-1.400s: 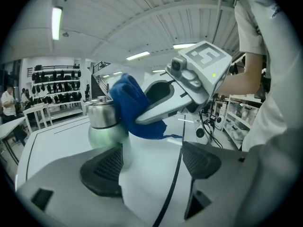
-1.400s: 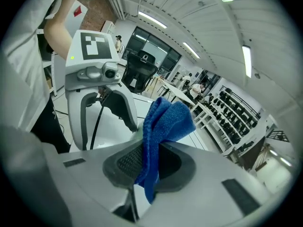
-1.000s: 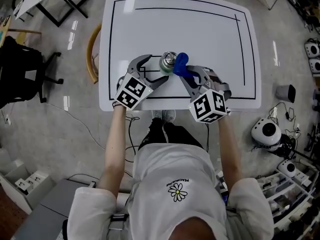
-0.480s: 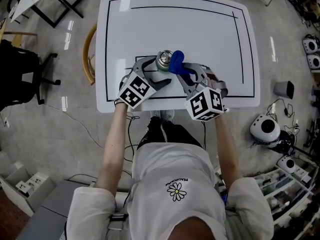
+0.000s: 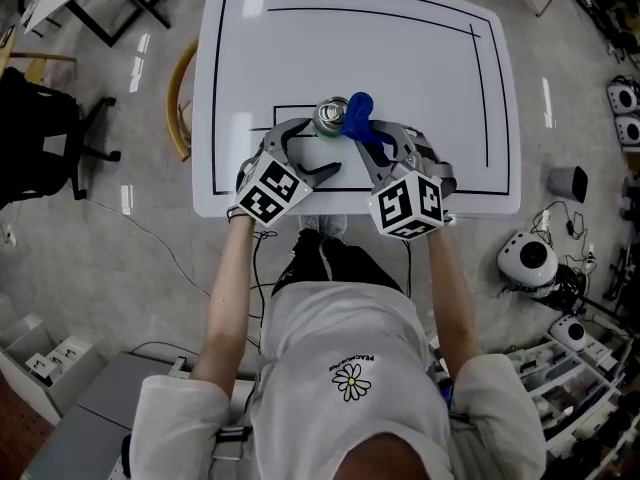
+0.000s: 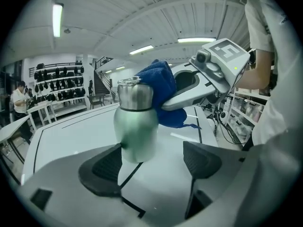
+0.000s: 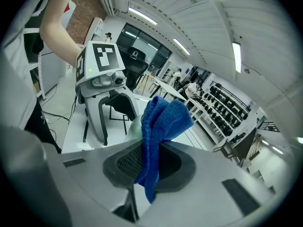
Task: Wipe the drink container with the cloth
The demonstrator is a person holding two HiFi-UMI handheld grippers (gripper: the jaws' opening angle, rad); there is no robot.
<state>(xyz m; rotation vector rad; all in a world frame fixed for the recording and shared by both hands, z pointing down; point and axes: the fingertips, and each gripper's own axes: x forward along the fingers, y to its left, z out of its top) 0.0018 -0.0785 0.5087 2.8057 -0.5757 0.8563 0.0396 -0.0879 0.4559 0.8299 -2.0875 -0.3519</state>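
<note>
A steel drink bottle [image 5: 331, 116] stands upright near the front edge of the white table [image 5: 430, 88]. A blue cloth [image 5: 359, 111] is pressed against the bottle's right side, and my right gripper [image 5: 368, 136] is shut on it. In the right gripper view the cloth [image 7: 161, 126] hangs from between the jaws and hides most of the bottle. My left gripper [image 5: 318, 150] is open just in front of the bottle. In the left gripper view the bottle [image 6: 136, 122] stands close to the left pad [image 6: 102, 169], with the cloth [image 6: 163, 98] behind it.
Black lines mark a rectangle on the table. A wooden chair [image 5: 178, 98] is pushed against the table's left edge and a black chair [image 5: 40, 138] stands farther left. Cables and round white devices [image 5: 530, 263] lie on the floor to the right.
The cloth has shifted slightly up along the bottle's right side. The left gripper has stayed open in front of the bottle.
</note>
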